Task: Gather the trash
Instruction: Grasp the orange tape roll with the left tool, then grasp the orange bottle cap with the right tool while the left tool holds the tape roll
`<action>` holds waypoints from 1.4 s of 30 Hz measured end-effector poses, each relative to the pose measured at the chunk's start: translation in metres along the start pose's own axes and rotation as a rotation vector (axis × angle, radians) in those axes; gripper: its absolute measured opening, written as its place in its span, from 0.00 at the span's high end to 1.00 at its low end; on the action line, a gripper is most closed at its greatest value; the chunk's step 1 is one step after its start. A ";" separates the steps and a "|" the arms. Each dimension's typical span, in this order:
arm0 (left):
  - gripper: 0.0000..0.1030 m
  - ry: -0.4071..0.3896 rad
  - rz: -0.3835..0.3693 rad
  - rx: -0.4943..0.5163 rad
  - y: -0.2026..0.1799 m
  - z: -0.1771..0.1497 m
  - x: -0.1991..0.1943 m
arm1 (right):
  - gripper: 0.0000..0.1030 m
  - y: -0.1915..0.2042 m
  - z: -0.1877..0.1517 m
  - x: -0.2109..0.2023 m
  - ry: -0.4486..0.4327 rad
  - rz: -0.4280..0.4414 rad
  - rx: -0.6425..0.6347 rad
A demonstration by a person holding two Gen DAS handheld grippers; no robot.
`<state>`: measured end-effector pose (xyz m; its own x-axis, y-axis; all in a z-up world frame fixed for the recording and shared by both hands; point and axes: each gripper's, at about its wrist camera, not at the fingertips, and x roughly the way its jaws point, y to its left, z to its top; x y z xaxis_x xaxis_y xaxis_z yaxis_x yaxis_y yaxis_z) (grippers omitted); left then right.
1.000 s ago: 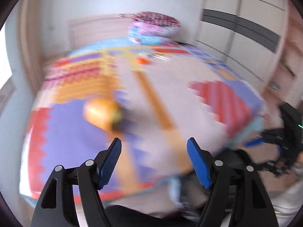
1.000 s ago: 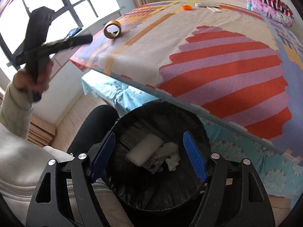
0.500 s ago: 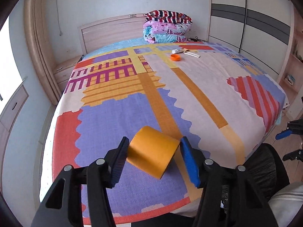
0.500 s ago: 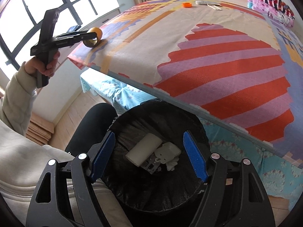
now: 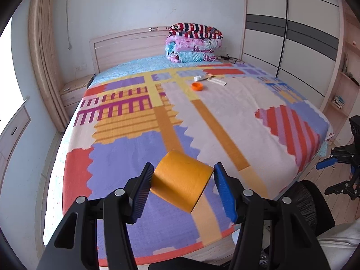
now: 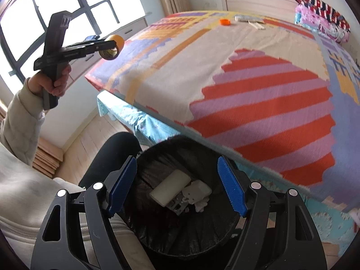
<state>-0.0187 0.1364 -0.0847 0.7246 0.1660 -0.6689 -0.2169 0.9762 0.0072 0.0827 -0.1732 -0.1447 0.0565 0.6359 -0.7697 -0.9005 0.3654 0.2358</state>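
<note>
Brightly patterned bedding in orange, purple and red blocks [image 5: 139, 157] covers a wide bed under a pale wooden headboard [image 5: 126, 47], with a stack of folded quilts [image 5: 193, 42] at its far end. Between the ribbed blue pads of the left gripper [image 5: 182, 186] a squat orange roll of tape [image 5: 180, 182] is clamped, lifted clear of the bedding; its smooth curved wall faces the camera and its short axis runs across, from pad to pad. The jaws have just been closing on it. From the right wrist camera alone the roll's hollow brown core [image 6: 110, 52] is seen, open toward the viewer, along with the sleeved hand [image 6: 52, 82] on the gripper handle. The right gripper [image 6: 177, 184] is held apart and empty over a round bin lined with a crinkled black bag [image 6: 157, 231], where a white rectangular block [image 6: 169, 187] and crumpled white scraps [image 6: 198, 194] lie. Far up the bed, a small orange cap [image 5: 197, 86] and a white tube [image 5: 201, 78] are left.
</note>
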 end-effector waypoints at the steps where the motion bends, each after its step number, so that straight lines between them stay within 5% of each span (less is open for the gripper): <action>1: 0.48 -0.003 -0.004 0.001 -0.002 0.002 0.000 | 0.28 0.000 0.002 -0.001 -0.007 -0.003 -0.001; 19: 0.48 -0.061 -0.074 0.009 -0.021 0.039 0.005 | 0.28 -0.015 0.078 -0.021 -0.140 -0.079 -0.080; 27: 0.48 -0.070 -0.094 -0.004 -0.015 0.053 0.021 | 0.28 -0.030 0.127 -0.005 -0.180 -0.138 -0.104; 42: 0.48 -0.065 -0.118 -0.037 0.009 0.083 0.069 | 0.28 -0.060 0.217 0.058 -0.158 -0.105 -0.094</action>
<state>0.0837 0.1682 -0.0692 0.7869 0.0599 -0.6142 -0.1507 0.9838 -0.0972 0.2331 -0.0107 -0.0751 0.2121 0.6989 -0.6830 -0.9221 0.3746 0.0970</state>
